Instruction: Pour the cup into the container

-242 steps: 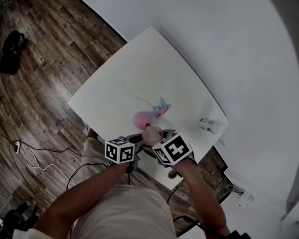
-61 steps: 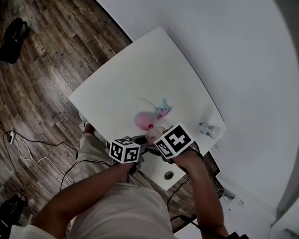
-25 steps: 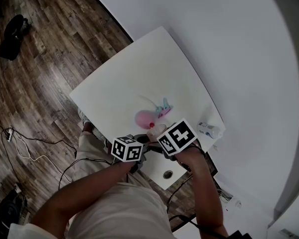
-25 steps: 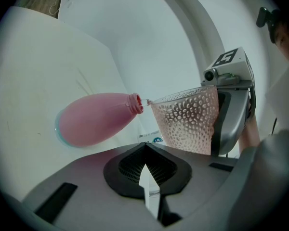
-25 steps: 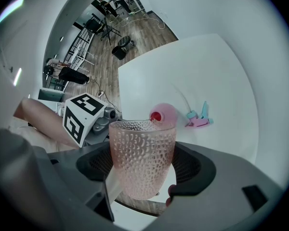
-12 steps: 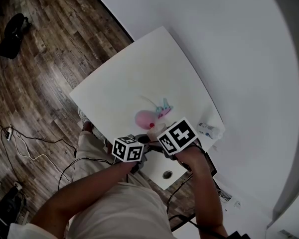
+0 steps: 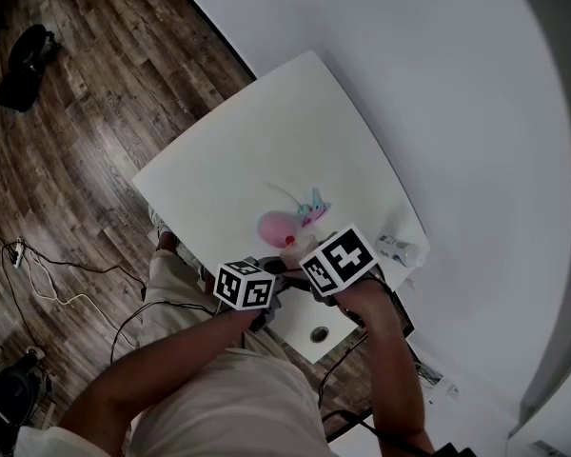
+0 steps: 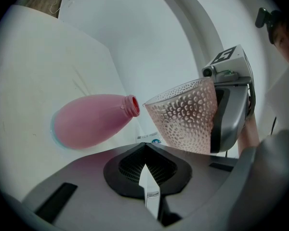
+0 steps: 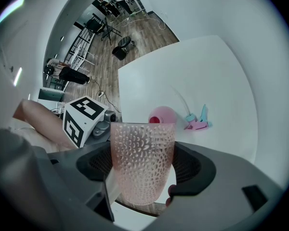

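Cup (image 9: 142, 160): clamped in your right gripper (image 9: 142, 177), rim beside container (image 8: 91, 121) mouth. Your left gripper (image 8: 147, 177): closed, empty. Nothing moved this last second; pour seemingly paused.

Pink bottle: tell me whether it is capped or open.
Open. The pink bottle shows a bare red neck with no cap on it, and the right gripper view looks straight into its mouth.

white table (image 7: 266, 131), wood floor (image 7: 76, 141), white wall (image 7: 438, 84)
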Available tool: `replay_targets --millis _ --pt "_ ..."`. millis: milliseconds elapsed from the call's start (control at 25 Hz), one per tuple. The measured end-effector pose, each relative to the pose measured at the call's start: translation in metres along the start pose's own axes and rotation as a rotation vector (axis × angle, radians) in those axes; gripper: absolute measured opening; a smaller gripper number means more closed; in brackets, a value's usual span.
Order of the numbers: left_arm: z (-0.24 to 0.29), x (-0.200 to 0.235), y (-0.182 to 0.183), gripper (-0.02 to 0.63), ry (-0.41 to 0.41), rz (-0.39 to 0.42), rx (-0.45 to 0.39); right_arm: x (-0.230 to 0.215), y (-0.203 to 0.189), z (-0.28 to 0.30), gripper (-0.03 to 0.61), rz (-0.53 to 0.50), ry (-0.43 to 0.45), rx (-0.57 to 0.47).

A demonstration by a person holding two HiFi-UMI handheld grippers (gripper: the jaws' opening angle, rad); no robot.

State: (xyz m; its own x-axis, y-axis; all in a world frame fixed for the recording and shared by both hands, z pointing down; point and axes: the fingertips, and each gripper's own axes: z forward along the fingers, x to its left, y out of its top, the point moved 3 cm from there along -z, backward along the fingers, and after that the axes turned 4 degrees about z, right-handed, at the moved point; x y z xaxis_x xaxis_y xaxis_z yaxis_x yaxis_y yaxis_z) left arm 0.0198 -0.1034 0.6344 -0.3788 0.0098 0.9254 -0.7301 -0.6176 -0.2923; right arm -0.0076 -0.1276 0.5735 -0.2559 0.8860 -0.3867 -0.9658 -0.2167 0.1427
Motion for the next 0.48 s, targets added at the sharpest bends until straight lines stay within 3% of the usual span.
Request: replay_targets --millis 480 --pt "0.0024 -0.0021 0.0004 0.009 -0.004 -0.002 0.003 -0.0002 0.0031 0.0002 0.368 -0.003 -0.003 0.009"
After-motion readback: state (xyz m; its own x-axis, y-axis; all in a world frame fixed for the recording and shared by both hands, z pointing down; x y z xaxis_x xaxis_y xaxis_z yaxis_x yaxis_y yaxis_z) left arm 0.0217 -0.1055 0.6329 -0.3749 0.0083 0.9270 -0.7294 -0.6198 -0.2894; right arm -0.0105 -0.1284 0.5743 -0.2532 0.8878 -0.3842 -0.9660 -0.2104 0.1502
